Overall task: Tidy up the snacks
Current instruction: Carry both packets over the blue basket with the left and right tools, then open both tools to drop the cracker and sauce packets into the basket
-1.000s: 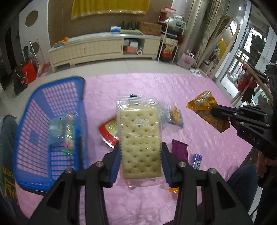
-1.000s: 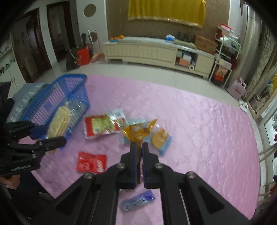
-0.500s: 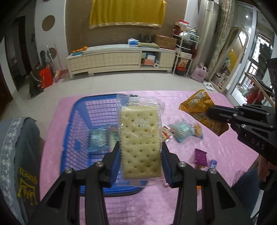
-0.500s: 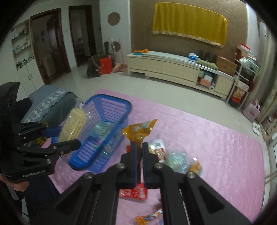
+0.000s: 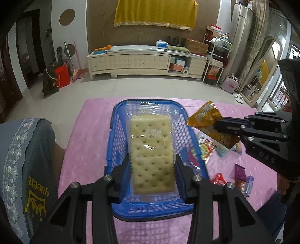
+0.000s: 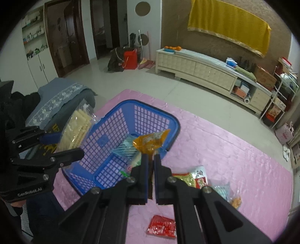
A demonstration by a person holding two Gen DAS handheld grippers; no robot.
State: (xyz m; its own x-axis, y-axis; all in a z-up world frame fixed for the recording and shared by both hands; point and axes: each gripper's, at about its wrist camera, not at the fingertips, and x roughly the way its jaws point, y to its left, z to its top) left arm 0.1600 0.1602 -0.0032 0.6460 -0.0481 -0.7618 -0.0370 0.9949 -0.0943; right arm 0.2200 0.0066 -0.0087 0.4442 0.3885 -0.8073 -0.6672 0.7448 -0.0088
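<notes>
Jaws clamp cracker pack (image 5: 152, 154) (left), orange pouch (image 6: 150, 143) (right), above basket (image 6: 120, 120).

home living room: low TV cabinet (image 5: 148, 62) with oranges (image 5: 102, 49), yellow wall cloth (image 5: 155, 13), wire shelf (image 5: 215, 56), slippers (image 5: 238, 97), pink quilted tablecloth (image 6: 234, 159)

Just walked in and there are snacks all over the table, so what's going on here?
A person is sorting snacks into the blue basket with two handheld grippers. The left gripper holds a clear pack of crackers over the basket. The right gripper is shut on an orange snack pouch at the basket's rim. A few packets already lie inside; several more lie on the pink tablecloth.
</notes>
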